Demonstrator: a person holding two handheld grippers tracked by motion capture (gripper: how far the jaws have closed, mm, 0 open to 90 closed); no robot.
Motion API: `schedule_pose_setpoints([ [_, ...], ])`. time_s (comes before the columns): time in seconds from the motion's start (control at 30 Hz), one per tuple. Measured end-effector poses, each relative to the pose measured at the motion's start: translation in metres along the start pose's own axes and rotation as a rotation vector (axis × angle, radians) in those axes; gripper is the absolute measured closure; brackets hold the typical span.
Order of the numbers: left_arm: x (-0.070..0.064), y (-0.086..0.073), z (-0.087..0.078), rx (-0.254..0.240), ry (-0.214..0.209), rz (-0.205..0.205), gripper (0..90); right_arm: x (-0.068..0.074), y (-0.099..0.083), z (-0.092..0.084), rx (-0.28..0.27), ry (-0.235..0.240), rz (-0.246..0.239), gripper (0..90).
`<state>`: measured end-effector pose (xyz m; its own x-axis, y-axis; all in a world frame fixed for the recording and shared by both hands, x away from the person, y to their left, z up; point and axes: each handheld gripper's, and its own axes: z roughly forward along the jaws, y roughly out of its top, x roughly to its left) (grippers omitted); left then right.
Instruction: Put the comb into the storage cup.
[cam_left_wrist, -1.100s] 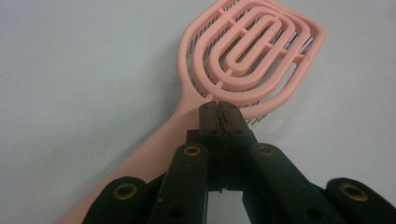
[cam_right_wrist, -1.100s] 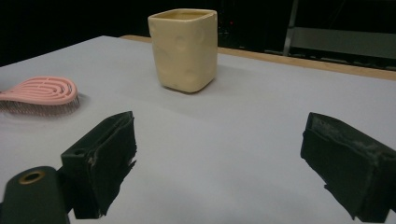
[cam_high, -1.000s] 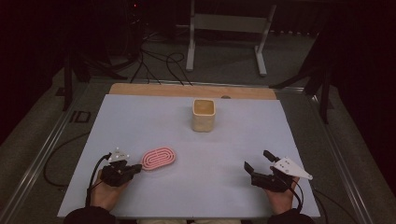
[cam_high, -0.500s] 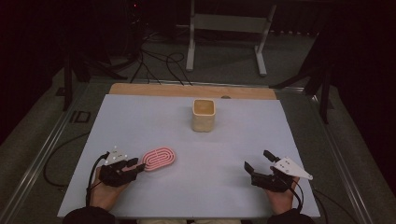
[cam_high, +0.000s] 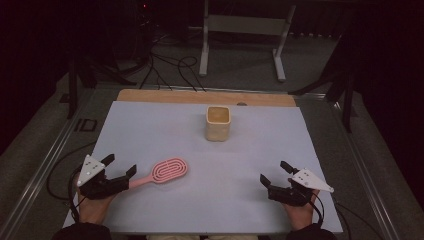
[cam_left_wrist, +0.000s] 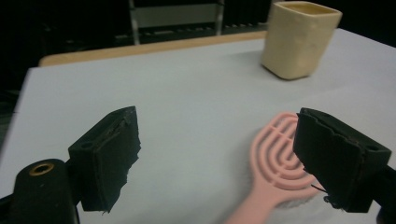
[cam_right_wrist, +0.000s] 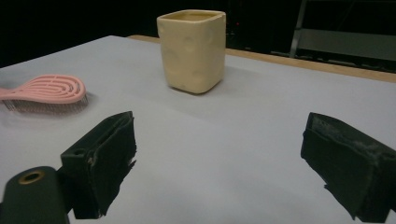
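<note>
A pale grey table (cam_high: 165, 125) carries a cream square-mouthed cup (cam_high: 218, 122) near its far middle. Nearer, front left, a pink brush (cam_high: 165, 171) with a slotted oval head lies flat, bristles down. The left gripper (cam_high: 120, 167), just opened, stands spread at the handle's end; the right gripper (cam_high: 273, 172) is spread, well apart.
</note>
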<state>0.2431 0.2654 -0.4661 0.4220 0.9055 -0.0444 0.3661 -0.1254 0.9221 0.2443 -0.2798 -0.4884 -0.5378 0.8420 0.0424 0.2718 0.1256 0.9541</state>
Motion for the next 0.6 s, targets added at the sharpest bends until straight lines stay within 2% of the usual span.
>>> schedule_pose_setpoints([
  [0.03,0.002,-0.001,-0.001,-0.006,0.003,0.001,9.8,0.001,0.000,0.000,0.000,0.008,0.002,10.0],
  [0.07,0.004,-0.002,-0.002,-0.016,0.010,0.000,9.8,0.001,0.000,0.000,0.000,0.008,0.002,10.0],
  [0.17,0.007,-0.005,-0.004,-0.029,0.019,0.007,2.6,0.003,0.001,0.001,0.000,0.023,-0.012,10.0],
  [0.23,0.009,-0.007,-0.004,-0.025,0.010,0.015,0.0,0.004,0.001,0.002,0.001,0.029,-0.015,10.0],
  [0.6,0.010,-0.013,-0.002,-0.059,-0.022,0.003,0.0,0.006,0.002,0.004,0.018,0.062,-0.023,9.9],
])
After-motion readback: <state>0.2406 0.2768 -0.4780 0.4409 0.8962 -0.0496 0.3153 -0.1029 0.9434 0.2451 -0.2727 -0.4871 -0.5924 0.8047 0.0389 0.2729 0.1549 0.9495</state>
